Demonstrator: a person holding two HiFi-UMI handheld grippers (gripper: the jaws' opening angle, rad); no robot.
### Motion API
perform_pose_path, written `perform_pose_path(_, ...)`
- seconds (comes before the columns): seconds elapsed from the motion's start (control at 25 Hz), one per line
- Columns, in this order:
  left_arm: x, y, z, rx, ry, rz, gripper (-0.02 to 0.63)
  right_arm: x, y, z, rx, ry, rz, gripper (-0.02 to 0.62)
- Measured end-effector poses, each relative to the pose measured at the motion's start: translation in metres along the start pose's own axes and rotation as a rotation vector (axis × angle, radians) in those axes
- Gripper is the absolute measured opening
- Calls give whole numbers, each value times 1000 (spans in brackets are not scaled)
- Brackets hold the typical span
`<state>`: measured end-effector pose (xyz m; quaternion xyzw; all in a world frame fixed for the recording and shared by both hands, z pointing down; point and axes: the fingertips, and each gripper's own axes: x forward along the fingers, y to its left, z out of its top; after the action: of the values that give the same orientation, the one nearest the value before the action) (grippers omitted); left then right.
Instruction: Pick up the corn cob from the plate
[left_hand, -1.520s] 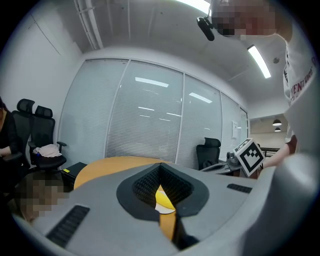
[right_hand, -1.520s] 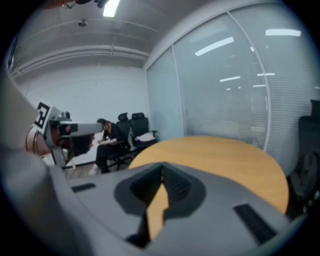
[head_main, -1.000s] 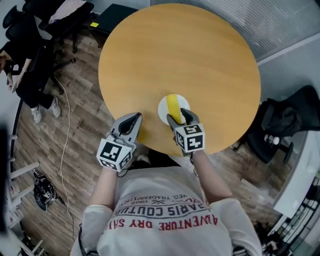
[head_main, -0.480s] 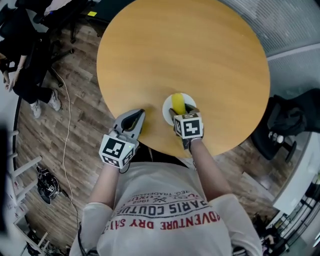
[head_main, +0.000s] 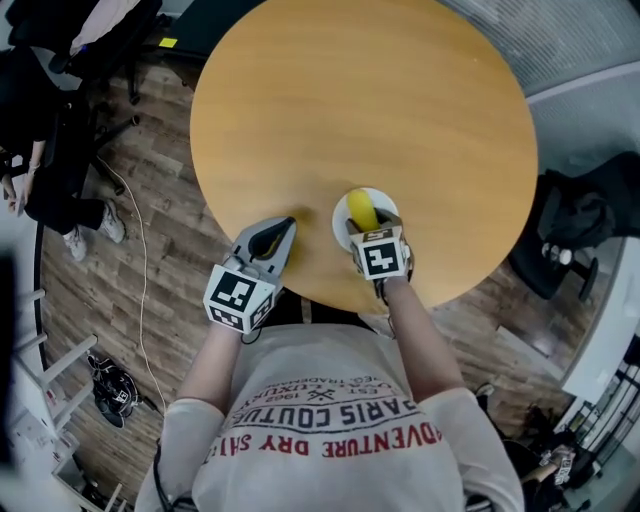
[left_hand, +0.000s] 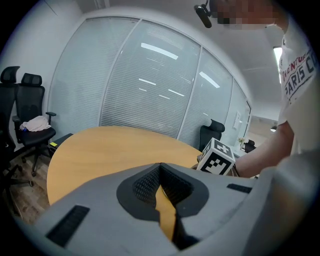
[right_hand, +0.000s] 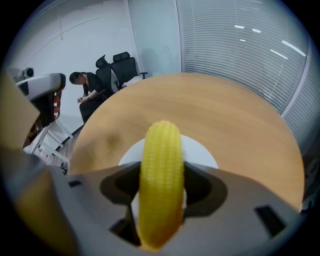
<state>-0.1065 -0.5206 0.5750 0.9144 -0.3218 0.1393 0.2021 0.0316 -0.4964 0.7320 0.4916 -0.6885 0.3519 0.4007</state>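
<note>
— So, why is the right gripper (head_main: 366, 230) pointed so steeply down at the near edge of the table (head_main: 360, 90)?
— Because the corn cob (right_hand: 160, 170) lies flat on the white plate (right_hand: 202, 152) there, running lengthwise away from the person. Coming from above lets one jaw go down each side of it, I'd guess.
— And the jaws?
— Spread wide, about as wide as they look able to go. The cob runs right between them, resting on the plate. I see dark pad on either side of the yellow and no squeeze, so I'd call it unclenched: straddling, not gripping.
— Not lifted, then?
— No, the plate shows white under and past the cob. The pinch looks like the step in hand.
— What about the left gripper (left_hand: 160, 170)?
— Low beside the plate, over bare wood, apart from the cob. Its jaw tips meet, clenched on nothing; only table shows through the slit below them. Likely kept aside so it won't crowd the grab
</note>
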Motion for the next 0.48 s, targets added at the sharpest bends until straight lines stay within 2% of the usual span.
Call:
perform_pose_path(0.2,-3,9,14,9,4,3,34,-12,2,4,37,-22,17,268)
perform_pose_path(0.48,2,3,50,88,-39,-54,34,-84,3,63,123,-311,12,268)
